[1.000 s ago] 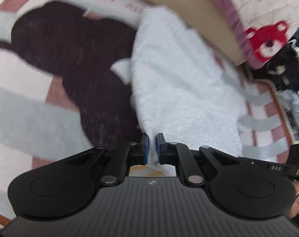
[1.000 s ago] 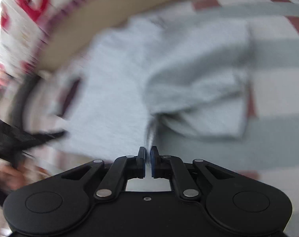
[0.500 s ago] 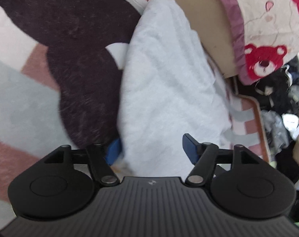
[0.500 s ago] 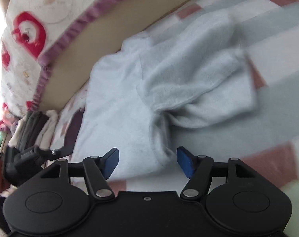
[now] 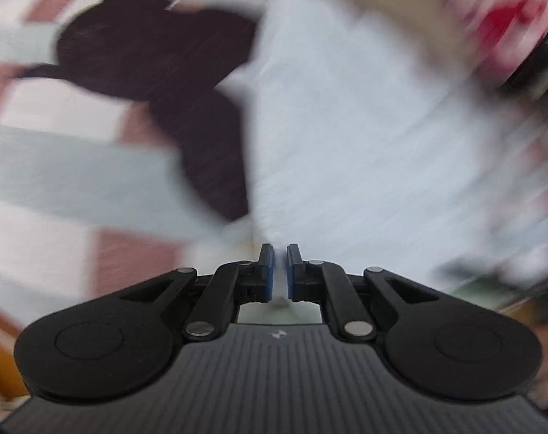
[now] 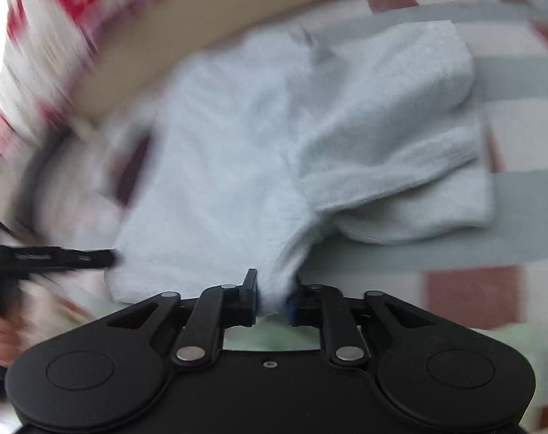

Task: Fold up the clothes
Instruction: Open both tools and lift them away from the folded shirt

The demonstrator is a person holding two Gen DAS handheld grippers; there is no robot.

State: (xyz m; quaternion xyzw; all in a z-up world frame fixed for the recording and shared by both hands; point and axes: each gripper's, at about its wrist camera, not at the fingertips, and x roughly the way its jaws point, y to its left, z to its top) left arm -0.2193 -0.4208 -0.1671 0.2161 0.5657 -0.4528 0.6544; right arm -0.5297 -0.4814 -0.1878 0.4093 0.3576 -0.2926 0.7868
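Now both grippers at near edge of pale blue fleece garment (image 6: 259, 144) on striped rug (image 6: 520, 133). Left gripper (image 5: 279, 275) clenched, thin fabric edge pinched between pads. Right gripper (image 6: 272, 296) nearly closed, thick bunch of hem wedged between jaws. Garment soft, plush, thick; sleeve (image 6: 411, 137) doubled over body, bulky roll at fold. Rug: grey, white, brick-red blocks, dark bear shape (image 5: 158, 54). Judgement: lift both corners level, equal tension, avoid dragging bulky layer askew. Both views blurred.
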